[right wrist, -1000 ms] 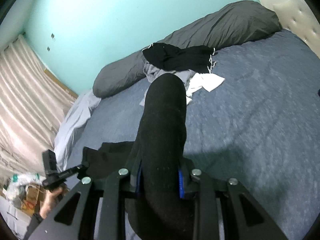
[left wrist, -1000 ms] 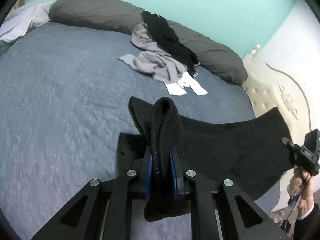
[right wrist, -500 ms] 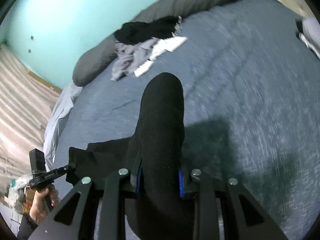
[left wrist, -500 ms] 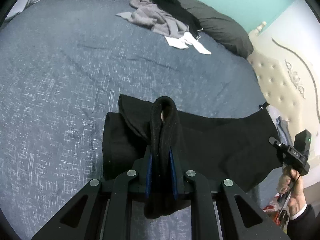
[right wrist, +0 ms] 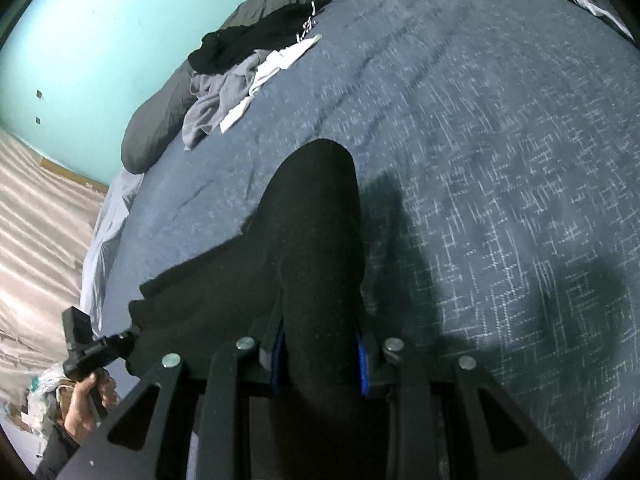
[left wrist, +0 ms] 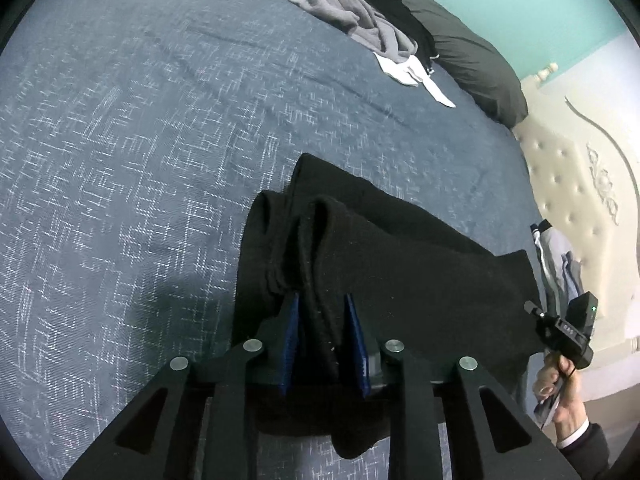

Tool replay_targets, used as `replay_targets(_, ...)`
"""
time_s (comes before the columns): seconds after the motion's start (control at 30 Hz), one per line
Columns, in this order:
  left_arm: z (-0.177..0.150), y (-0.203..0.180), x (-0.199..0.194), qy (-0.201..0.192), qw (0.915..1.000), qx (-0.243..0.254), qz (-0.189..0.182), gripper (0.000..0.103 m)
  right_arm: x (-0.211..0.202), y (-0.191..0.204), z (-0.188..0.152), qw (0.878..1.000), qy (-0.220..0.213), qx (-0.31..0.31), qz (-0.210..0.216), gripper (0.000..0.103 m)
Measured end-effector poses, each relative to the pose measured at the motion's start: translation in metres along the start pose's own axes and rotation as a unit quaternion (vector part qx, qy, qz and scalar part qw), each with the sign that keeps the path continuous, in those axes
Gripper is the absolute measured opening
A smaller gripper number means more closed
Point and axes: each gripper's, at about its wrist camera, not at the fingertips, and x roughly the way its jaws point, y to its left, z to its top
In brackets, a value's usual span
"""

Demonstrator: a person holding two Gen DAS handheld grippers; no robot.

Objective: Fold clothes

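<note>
Step in hand: laying a black garment [left wrist: 400, 264] down on the bed [left wrist: 140, 140], stretched between both grippers. The left gripper [left wrist: 324, 344] has just been opening; a bunched fold of the cloth sits between its jaws, with a visible gap at one blue pad, so the grip reads as slackened. The right gripper [right wrist: 320, 360] is clenched on the garment's other end, cloth filling its jaws. Unfolded clothes [left wrist: 360, 20] lie near the pillows [left wrist: 472, 56]. Judged next: release fully on the bed, smooth flat, then regrasp an edge to fold
</note>
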Motion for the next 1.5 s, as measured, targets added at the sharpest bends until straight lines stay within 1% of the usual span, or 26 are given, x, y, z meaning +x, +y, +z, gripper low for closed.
replay_targets(0.03,-0.001,0.0,-0.002,-0.001,1.0,0.003,0.0,0.03,0.001,-0.001,-0.001,1.0,0.002,-0.002,0.0,0.028)
replay_targets(0.1,-0.003,-0.001,-0.008,-0.005,0.9999,0.009,0.001,0.04,0.001,-0.004,-0.003,1.0,0.005,-0.005,-0.004,0.037)
replay_targets(0.17,-0.003,-0.001,-0.015,-0.011,0.9998,0.016,0.011,0.044,-0.004,-0.006,-0.005,1.0,0.002,-0.007,-0.009,0.039)
replay_targets(0.23,-0.004,-0.001,-0.022,-0.019,0.9995,0.018,0.015,0.044,-0.013,-0.006,-0.007,1.0,-0.01,-0.016,-0.024,0.043)
replay_targets(0.33,-0.003,-0.003,-0.032,-0.033,0.9989,0.024,0.023,0.044,-0.035,-0.005,-0.009,0.997,-0.04,-0.026,-0.053,0.044)
replay_targets(0.4,-0.003,-0.005,-0.037,-0.04,0.9984,0.031,0.026,0.044,-0.05,-0.003,-0.012,0.996,-0.063,-0.029,-0.057,0.044)
replay_targets(0.43,-0.004,-0.008,-0.038,-0.04,0.9981,0.038,0.027,0.044,-0.055,-0.001,-0.014,0.996,-0.07,-0.032,-0.055,0.044)
replay_targets(0.53,-0.007,-0.009,-0.031,-0.028,0.998,0.042,0.038,0.045,-0.056,0.014,-0.018,0.996,-0.066,-0.045,-0.03,0.044)
replay_targets(0.63,-0.011,-0.001,-0.027,-0.027,0.9983,0.031,0.041,0.047,-0.041,0.033,-0.025,0.998,-0.051,-0.045,0.002,0.044)
replay_targets(0.67,-0.012,0.001,-0.026,-0.025,0.9983,0.03,0.044,0.053,-0.034,0.039,-0.027,0.998,-0.046,-0.046,0.01,0.044)
replay_targets(0.7,-0.013,0.003,-0.024,-0.021,0.9983,0.028,0.047,0.058,-0.026,0.045,-0.03,0.998,-0.039,-0.049,0.012,0.044)
replay_targets(0.83,-0.014,0.016,-0.016,-0.013,0.9988,0.014,0.045,0.062,0.005,0.062,-0.041,0.998,-0.015,-0.056,0.017,0.044)
replay_targets(0.9,-0.014,0.021,-0.011,-0.011,0.999,0.011,0.042,0.063,0.017,0.065,-0.046,0.998,-0.011,-0.056,0.013,0.044)
replay_targets(1.0,-0.013,0.028,-0.006,-0.014,0.9996,-0.004,0.023,0.064,0.018,0.067,-0.053,0.998,-0.021,-0.058,0.007,0.044)
replay_targets(1.13,-0.012,0.037,0.001,-0.015,0.9997,-0.021,0.0,0.065,0.013,0.064,-0.06,0.998,-0.04,-0.053,0.022,0.044)
replay_targets(1.2,-0.012,0.042,0.004,-0.016,0.9992,-0.035,-0.01,0.07,0.01,0.061,-0.063,0.997,-0.049,-0.049,0.03,0.044)
replay_targets(1.27,-0.013,0.046,0.005,-0.016,0.9986,-0.046,-0.019,0.07,0.009,0.057,-0.066,0.997,-0.058,-0.039,0.04,0.044)
replay_targets(1.5,-0.012,0.051,0.009,-0.015,0.997,-0.065,-0.04,0.074,0.004,0.055,-0.066,0.996,-0.069,-0.033,0.053,0.044)
